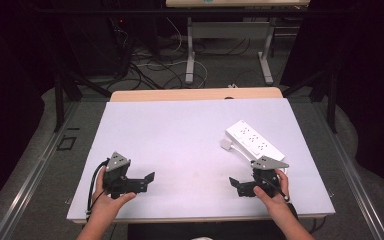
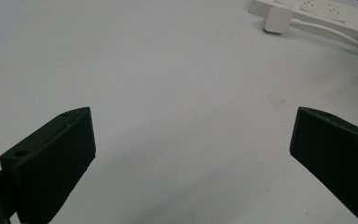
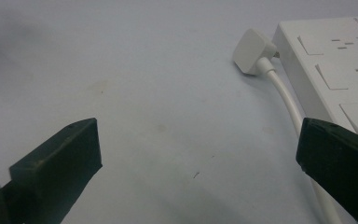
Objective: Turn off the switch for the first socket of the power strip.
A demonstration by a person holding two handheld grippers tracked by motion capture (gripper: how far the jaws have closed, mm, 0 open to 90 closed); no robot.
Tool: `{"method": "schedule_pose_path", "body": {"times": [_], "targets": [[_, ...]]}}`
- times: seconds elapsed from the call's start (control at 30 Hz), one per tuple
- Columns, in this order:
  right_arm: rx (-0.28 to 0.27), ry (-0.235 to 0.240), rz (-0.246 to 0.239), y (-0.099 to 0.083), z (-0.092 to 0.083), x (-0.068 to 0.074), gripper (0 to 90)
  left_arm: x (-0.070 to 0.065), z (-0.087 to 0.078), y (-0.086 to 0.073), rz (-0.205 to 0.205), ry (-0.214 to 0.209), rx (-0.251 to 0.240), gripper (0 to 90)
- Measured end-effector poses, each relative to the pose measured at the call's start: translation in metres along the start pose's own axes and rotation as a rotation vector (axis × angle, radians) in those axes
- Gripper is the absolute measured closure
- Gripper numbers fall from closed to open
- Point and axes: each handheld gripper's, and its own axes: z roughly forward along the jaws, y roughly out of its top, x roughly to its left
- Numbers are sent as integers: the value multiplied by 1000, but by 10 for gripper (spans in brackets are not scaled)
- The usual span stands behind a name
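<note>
A white power strip (image 1: 253, 139) lies flat at the right of the white table top (image 1: 180, 135), its sockets facing up. Its white plug (image 1: 225, 144) rests on the table at the strip's left end, joined by a white cable (image 3: 284, 95). My right gripper (image 1: 235, 184) is open just in front of the strip, with nothing between its jaws. In the right gripper view the strip (image 3: 342, 65) and the plug (image 3: 251, 50) lie ahead to the right. My left gripper (image 1: 148, 181) is open over bare table at the front left. The left gripper view shows the strip (image 2: 328, 11) and plug (image 2: 276, 19) far off.
The table's front edge (image 1: 195, 218) runs just beneath both hands. Beyond the far edge stand metal desk legs (image 1: 190, 55) and loose cables (image 1: 150, 65) on the floor. Dark frame struts (image 1: 60, 95) flank the table.
</note>
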Motion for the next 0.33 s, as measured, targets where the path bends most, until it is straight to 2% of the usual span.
{"method": "schedule_pose_path", "body": {"times": [0.07, 0.33], "targets": [[5, -3, 10, -1, 1, 1, 0, 0, 0, 0, 0, 4, -7, 1], [4, 3, 4, -1, 2, 1, 0, 2, 0, 0, -6, 7, -3, 1]]}}
